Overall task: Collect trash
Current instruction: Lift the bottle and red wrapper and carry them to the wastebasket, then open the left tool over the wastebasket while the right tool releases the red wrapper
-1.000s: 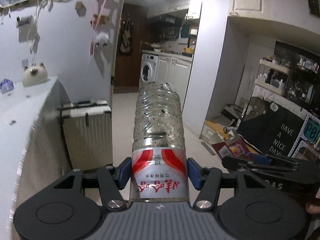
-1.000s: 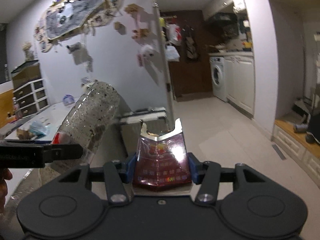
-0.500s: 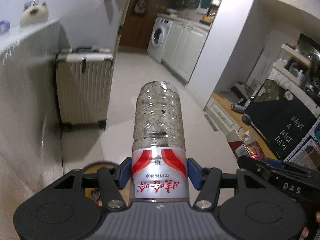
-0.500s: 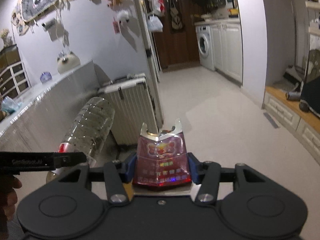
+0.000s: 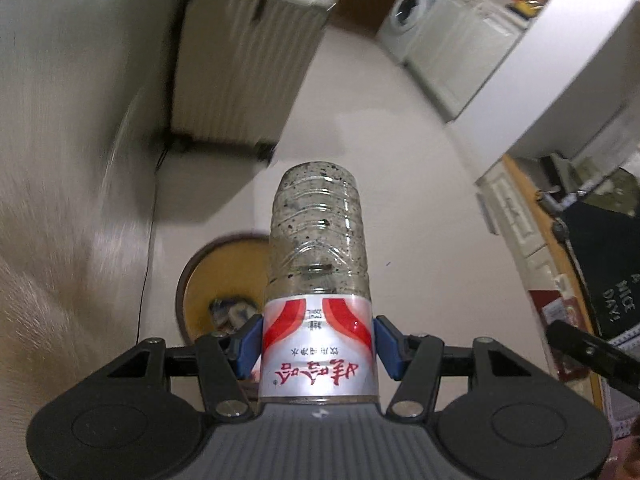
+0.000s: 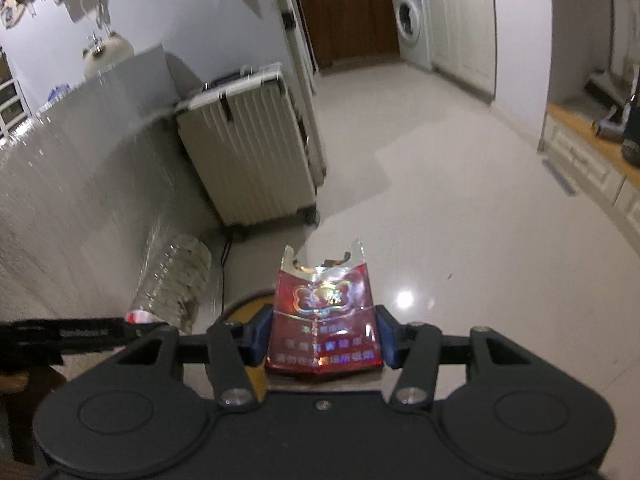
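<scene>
Clear speckled bottle point(image 5: 319, 240) with a red-white label sits clamped in the left gripper point(image 5: 318, 344); right gripper point(image 6: 320, 336) pinches a torn shiny red wrapper point(image 6: 323, 316).

A pale glossy floor point(image 6: 460, 208) runs through the room and catches a bright spot of overhead light. A cream ribbed suitcase point(image 6: 248, 156) stands upright on it, just beside the tall grey side of a counter point(image 6: 80, 168). The wall point(image 6: 180, 8) above is light, with small ornaments hung on it. At the far end a white washing machine point(image 6: 412, 28) sits beside white cabinets point(image 6: 464, 28), next to a dark wooden door point(image 6: 352, 20). On the right, a low white drawer unit point(image 6: 584, 160) carries a wooden top.
</scene>
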The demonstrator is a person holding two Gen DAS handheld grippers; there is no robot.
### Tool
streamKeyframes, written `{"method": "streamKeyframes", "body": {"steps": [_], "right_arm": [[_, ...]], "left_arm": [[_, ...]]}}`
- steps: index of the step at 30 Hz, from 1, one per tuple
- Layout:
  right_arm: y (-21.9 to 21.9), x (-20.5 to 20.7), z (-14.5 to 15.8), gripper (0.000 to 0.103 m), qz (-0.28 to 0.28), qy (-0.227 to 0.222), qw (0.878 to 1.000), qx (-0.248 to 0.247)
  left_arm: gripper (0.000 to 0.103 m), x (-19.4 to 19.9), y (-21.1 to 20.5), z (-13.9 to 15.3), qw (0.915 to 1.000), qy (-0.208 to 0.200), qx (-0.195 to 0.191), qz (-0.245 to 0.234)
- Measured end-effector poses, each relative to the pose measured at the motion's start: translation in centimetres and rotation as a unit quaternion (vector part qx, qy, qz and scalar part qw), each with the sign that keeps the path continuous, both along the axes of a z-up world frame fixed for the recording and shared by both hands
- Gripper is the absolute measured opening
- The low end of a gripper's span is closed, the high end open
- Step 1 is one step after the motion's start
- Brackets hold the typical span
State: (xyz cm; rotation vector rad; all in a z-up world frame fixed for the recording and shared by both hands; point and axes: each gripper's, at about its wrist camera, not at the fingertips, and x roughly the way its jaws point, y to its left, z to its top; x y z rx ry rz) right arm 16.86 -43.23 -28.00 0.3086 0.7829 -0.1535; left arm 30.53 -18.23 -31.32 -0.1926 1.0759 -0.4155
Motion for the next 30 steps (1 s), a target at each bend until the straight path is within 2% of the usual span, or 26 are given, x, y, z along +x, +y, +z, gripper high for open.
{"method": "streamKeyframes", "body": {"steps": [5, 10, 16, 18, 19, 20, 22, 30], "right_arm": [[1.6, 4.0, -4.2, 0.053, 0.017, 0.041, 0.999, 0.026], [3.4, 7.1, -8.0, 0.053, 0.032, 0.075, 0.996, 0.038], [4.1, 8.9, -10.8, 0.053, 0.031, 0.1, 0.993, 0.05], [4.0, 9.5, -11.4, 0.054, 0.031, 0.103, 0.993, 0.057], [3.9, 9.8, -11.6, 0.054, 0.03, 0.102, 0.992, 0.061], [3.9, 10.2, -11.9, 0.054, 0.03, 0.103, 0.992, 0.065], [3.8, 11.0, -12.6, 0.054, 0.029, 0.104, 0.992, 0.067], [4.7, 15.5, -15.4, 0.056, 0.041, 0.106, 0.99, 0.086]], "left_arm": [[0.059, 3.2, 1.1, -5.5, 0.9983, 0.057, 0.0, 0.01], [0.059, 6.6, 1.7, -10.9, 0.9924, 0.118, 0.01, 0.035], [0.061, 10.4, 1.9, -15.2, 0.9869, 0.15, 0.02, 0.055], [0.064, 10.8, 2.1, -16.1, 0.9854, 0.153, 0.021, 0.071], [0.074, 11.0, 2.3, -16.4, 0.9845, 0.157, 0.021, 0.077], [0.079, 10.9, 2.3, -16.5, 0.9849, 0.154, 0.018, 0.077], [0.084, 10.8, 2.5, -16.4, 0.9869, 0.143, 0.02, 0.071], [0.086, 9.3, 2.2, -15.7, 0.9891, 0.124, 0.064, 0.048]]}}
